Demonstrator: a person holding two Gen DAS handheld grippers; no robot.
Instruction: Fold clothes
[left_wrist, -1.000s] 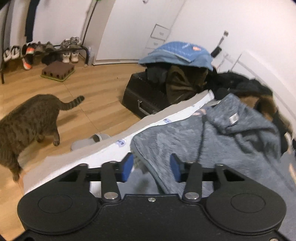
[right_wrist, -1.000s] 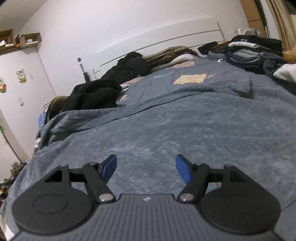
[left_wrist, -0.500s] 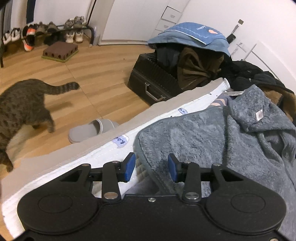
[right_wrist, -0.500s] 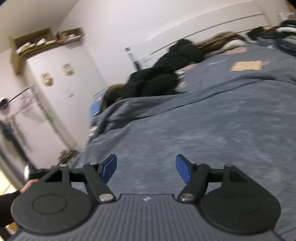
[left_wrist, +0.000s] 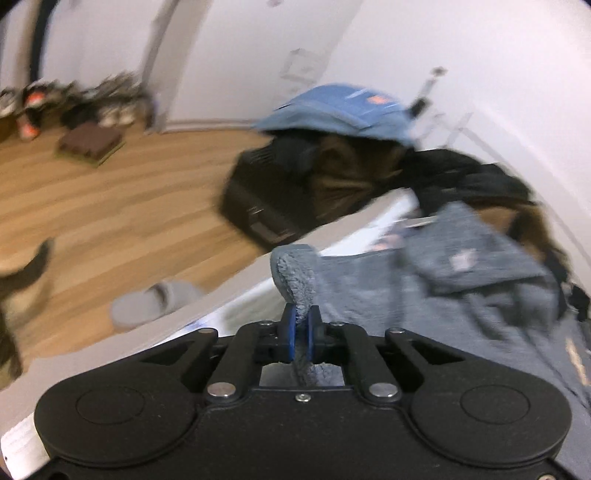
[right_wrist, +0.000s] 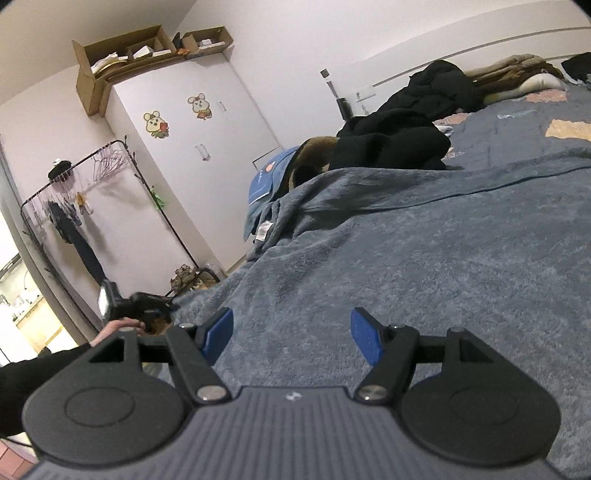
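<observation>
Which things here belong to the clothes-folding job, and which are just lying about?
Job in hand:
- grey fleece garment
- left gripper, shut on its corner
- right gripper, open above the fleece

Lying about:
- grey slipper
- black case
- blue cap
- black clothes pile

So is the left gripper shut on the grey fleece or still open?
Shut: the left gripper has its blue pads clamped on a corner of the grey fleece garment.

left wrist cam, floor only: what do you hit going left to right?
shoes by the wall → brown box → grey slipper → black suitcase
</observation>
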